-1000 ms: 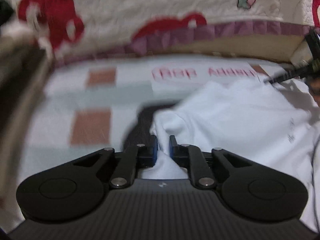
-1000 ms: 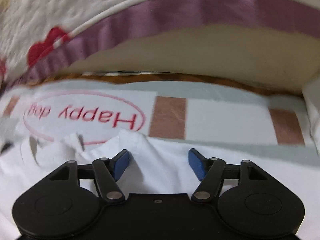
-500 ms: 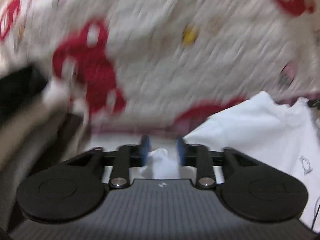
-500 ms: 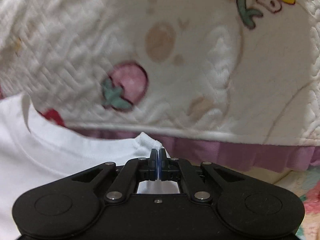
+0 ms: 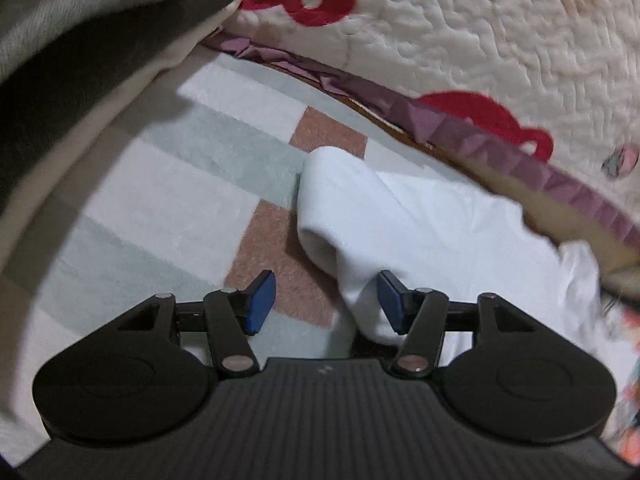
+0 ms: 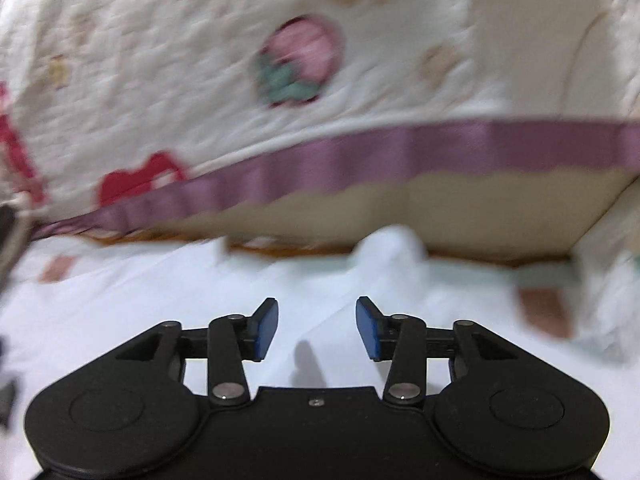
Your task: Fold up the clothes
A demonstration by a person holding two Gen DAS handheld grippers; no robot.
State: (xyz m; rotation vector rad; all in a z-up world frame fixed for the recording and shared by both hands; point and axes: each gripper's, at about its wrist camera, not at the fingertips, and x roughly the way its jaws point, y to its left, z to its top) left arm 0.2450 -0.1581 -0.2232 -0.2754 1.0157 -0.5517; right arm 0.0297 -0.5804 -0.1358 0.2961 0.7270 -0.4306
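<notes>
A white shirt [image 5: 420,220] lies on a checked mat [image 5: 168,200]. In the left wrist view its rolled sleeve end points toward my left gripper [image 5: 326,300], which is open; the cloth edge rests against the right blue pad [image 5: 390,304] without being pinched. In the right wrist view the shirt [image 6: 140,308] spreads flat under my right gripper [image 6: 316,326], which is open and empty just above it. A bunched fold of the shirt [image 6: 392,246] rises ahead.
A quilted bedspread [image 5: 460,32] with red prints and a purple trim [image 6: 360,160] hangs along the far edge of the mat. Dark and beige fabric [image 5: 80,60] looms at the upper left of the left wrist view.
Both grippers held the shirt lifted half a second ago. Now both have opened and let go, and the shirt lies down on the mat.
</notes>
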